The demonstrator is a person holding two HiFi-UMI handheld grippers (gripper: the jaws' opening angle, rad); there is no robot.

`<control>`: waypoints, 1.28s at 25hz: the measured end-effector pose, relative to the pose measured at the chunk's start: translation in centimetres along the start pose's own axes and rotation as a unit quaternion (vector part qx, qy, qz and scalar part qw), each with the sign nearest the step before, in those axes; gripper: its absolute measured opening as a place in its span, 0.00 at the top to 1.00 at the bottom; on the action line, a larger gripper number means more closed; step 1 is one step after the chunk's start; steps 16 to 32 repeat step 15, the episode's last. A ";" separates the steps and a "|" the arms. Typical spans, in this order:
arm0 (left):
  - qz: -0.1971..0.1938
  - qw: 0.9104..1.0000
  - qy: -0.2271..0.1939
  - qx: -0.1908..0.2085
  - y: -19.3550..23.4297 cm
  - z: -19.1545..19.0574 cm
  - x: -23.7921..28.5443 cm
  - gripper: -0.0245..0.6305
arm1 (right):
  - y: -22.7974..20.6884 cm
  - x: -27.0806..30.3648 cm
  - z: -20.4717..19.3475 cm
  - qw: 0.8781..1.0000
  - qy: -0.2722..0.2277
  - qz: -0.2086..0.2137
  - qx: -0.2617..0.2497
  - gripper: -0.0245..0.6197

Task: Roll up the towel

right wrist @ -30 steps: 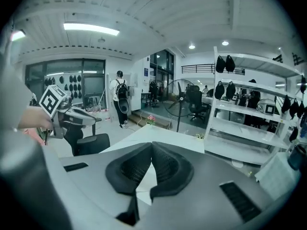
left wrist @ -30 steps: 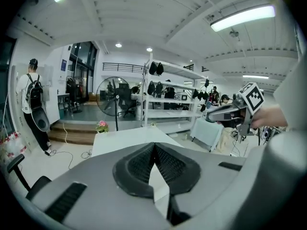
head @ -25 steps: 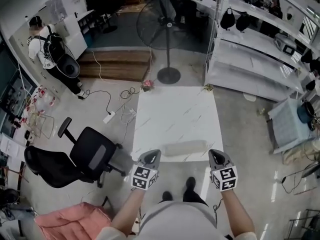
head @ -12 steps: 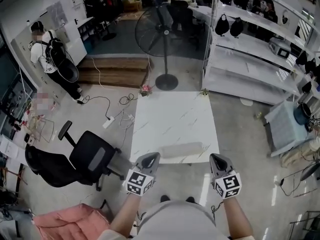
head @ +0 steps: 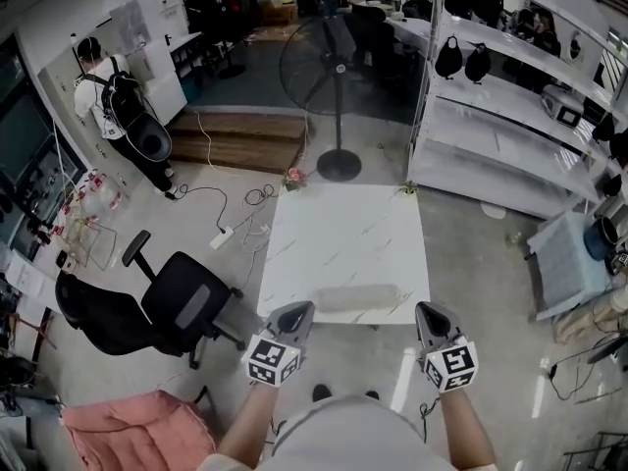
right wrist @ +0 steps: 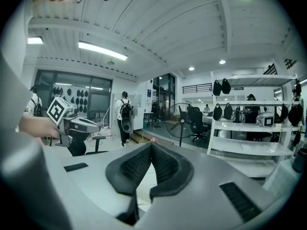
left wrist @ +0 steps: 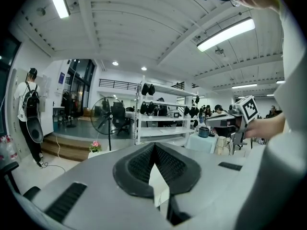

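The pale towel (head: 356, 296) lies rolled into a log along the near edge of the white marble table (head: 343, 234) in the head view. My left gripper (head: 297, 311) hovers just in front of the roll's left end, jaws shut and holding nothing. My right gripper (head: 429, 314) is off the table's near right corner, also shut and empty. In the left gripper view the left gripper (left wrist: 154, 145) points nearly level across the room, its black pads (left wrist: 139, 166) meeting. The right gripper (right wrist: 151, 144) looks the same in its own view. The towel shows in neither gripper view.
A black office chair (head: 167, 307) stands left of the table, a pink cloth (head: 132, 430) near it. A standing fan (head: 337, 67) is beyond the table's far edge, white shelving (head: 510, 116) to the right. A person with a backpack (head: 123, 106) stands far left. Cables (head: 235, 214) lie on the floor.
Both grippers have lifted and drawn back toward me, off the rolled towel. The towel stays rolled at the table's near edge.
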State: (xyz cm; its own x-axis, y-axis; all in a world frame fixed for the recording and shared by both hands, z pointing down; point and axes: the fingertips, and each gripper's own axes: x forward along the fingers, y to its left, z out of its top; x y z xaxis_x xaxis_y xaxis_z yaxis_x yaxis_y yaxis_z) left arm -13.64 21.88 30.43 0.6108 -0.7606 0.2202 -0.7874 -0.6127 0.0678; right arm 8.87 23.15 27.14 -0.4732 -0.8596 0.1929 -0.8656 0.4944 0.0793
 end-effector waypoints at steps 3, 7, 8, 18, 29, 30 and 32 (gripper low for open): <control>0.001 1.000 -0.002 -0.002 -0.3 0.2 0.0 0.94 | -0.2 -0.2 -0.1 1.000 -0.001 0.004 0.002 0.95; 0.003 1.000 0.001 0.004 -0.6 0.3 -0.1 0.94 | -0.3 -0.5 -0.2 1.000 -0.001 0.007 0.003 0.95; 0.004 1.000 0.001 0.003 -0.6 0.4 -0.1 0.94 | -0.4 -0.5 -0.1 1.000 -0.001 0.007 0.003 0.95; 0.002 1.000 0.002 0.000 -1.0 0.6 -0.1 0.94 | -0.7 -0.9 0.2 1.000 -0.004 0.006 0.001 0.95; 0.002 1.000 0.002 0.000 -1.0 0.6 -0.1 0.94 | -0.7 -0.9 0.2 1.000 -0.004 0.006 0.001 0.95; 0.002 1.000 0.002 0.000 -1.0 0.6 -0.1 0.94 | -0.7 -0.9 0.2 1.000 -0.004 0.006 0.001 0.95; 0.002 1.000 0.002 0.000 -1.0 0.6 -0.1 0.94 | -0.7 -0.9 0.2 1.000 -0.004 0.006 0.001 0.95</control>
